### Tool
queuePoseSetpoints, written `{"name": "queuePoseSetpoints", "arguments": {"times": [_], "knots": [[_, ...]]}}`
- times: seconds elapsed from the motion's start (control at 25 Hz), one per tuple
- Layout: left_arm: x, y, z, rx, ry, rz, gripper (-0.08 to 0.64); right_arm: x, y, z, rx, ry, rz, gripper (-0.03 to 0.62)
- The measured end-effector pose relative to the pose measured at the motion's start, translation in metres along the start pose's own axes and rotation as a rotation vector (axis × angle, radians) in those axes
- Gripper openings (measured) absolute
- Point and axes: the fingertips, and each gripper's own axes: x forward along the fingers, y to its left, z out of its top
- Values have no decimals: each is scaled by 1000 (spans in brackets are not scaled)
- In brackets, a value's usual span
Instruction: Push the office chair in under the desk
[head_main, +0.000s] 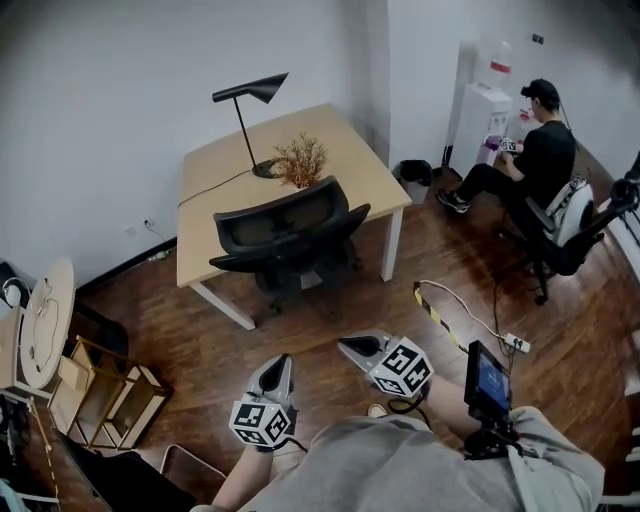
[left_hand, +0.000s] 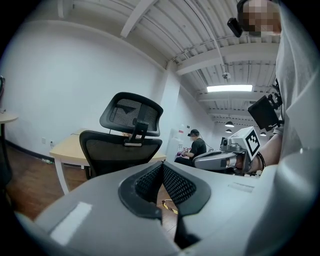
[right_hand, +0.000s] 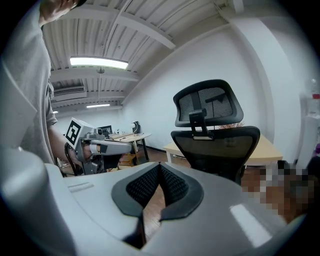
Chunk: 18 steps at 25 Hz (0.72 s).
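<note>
A black mesh office chair (head_main: 286, 238) with a headrest stands at the front edge of the light wooden desk (head_main: 320, 150), its seat partly under the top. Both gripper views see its back: the chair (left_hand: 122, 145) and the chair (right_hand: 215, 142). My left gripper (head_main: 277, 374) and right gripper (head_main: 358, 346) hover side by side over the wood floor, well short of the chair, touching nothing. Each has its jaws shut with nothing between the pads. From the left gripper view the right gripper (left_hand: 200, 161) shows beside it, and the left gripper (right_hand: 131, 146) shows in the right gripper view.
A black lamp (head_main: 250, 95) and a dried plant (head_main: 300, 160) stand on the desk. A person (head_main: 525, 165) sits on another chair at the back right by a water dispenser (head_main: 483, 100). A yellow-black cable (head_main: 432, 312) and power strip (head_main: 515, 343) lie on the floor. Shelving (head_main: 110, 400) and a round table (head_main: 45, 320) stand left.
</note>
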Motion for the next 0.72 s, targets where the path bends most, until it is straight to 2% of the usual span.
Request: {"name": "queuePoseSetpoints", "arguments": {"times": [0.72], "knots": [[2, 2, 6, 5, -9, -5, 0, 0, -3, 4, -9, -7, -18, 5]]}}
